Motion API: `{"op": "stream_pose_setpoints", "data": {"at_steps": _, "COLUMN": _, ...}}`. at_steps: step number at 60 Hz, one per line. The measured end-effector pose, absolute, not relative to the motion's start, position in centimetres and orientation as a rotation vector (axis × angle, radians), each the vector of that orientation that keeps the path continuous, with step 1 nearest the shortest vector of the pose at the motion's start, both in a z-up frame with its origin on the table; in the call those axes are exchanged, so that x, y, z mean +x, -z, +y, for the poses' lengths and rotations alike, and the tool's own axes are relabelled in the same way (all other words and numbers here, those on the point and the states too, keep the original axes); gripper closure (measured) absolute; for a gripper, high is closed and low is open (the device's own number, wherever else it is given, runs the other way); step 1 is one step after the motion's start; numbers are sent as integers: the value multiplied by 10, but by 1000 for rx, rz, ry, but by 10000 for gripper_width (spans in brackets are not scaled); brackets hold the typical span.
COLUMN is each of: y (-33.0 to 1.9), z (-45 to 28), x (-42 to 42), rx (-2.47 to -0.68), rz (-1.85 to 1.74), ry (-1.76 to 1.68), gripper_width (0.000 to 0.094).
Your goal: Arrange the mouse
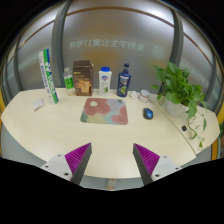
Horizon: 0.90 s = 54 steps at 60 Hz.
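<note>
The hand-held gripper (109, 160) hovers wide apart and empty. The small dark blue computer mouse (148, 114) lies well beyond its fingers, right of the mottled pink-green rectangular mouse mat (105, 111). Its rounded shell could slip from the pads, or the approach could brush the leafy green potted plant (183, 92). The pale curved worktop (45, 125) stands before glass walls.

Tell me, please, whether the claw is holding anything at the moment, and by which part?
Nothing is held. The claw is open and empty, and the mouse lies on the table well beyond its fingers.
</note>
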<state>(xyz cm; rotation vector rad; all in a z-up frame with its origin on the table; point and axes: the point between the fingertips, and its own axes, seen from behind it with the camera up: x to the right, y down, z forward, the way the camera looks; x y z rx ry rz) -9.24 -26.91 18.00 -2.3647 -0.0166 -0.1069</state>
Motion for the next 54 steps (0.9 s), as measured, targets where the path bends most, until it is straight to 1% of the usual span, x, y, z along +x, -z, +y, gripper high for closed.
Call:
{"op": "stream_pose_setpoints", "data": {"at_steps": 7, "y": -142, "z": -252, "x": -36, "rx": -2389, "rz": 39, "ry": 144, "gripper_width": 84}}
{"op": "stream_pose_setpoints", "data": {"at_steps": 12, "y": -126, "z": -220, "x": 6, "rx": -2375, "rz": 71, "ry": 161, "gripper_width": 84}}
{"op": "stream_pose_setpoints", "data": {"at_steps": 21, "y": -109, "z": -131, "x": 71, "rx": -2304, "rz": 99, "ry": 186, "gripper_width": 86}}
{"op": "stream_pose_setpoints", "data": {"at_steps": 32, "y": -80, "z": -18, "x": 113, "rx": -2266, "rz": 102, "ry": 199, "gripper_width": 88}}
{"op": "stream_pose_setpoints", "data": {"at_steps": 34, "y": -73, "z": -1, "x": 118, "rx": -2264, "rz": 106, "ry": 198, "gripper_width": 100}}
{"op": "stream_pose_setpoints", "data": {"at_steps": 41, "y": -51, "z": 42, "x": 128, "rx": -2280, "rz": 131, "ry": 168, "gripper_width": 176}}
{"op": "stream_pose_setpoints", "data": {"at_steps": 46, "y": -38, "z": 61, "x": 133, "rx": -2297, "rz": 151, "ry": 138, "gripper_width": 295}}
{"op": "stream_pose_setpoints", "data": {"at_steps": 47, "y": -31, "z": 87, "x": 129, "rx": -2321, "rz": 143, "ry": 128, "gripper_width": 311}}
{"op": "stream_pose_setpoints", "data": {"at_steps": 48, "y": -31, "z": 92, "x": 128, "rx": -2312, "rz": 148, "ry": 108, "gripper_width": 341}}
{"op": "stream_pose_setpoints", "data": {"at_steps": 50, "y": -30, "z": 98, "x": 131, "rx": -2312, "rz": 164, "ry": 93, "gripper_width": 434}}
{"op": "stream_pose_setpoints", "data": {"at_steps": 54, "y": -37, "z": 101, "x": 125, "rx": -2308, "rz": 157, "ry": 100, "gripper_width": 482}}
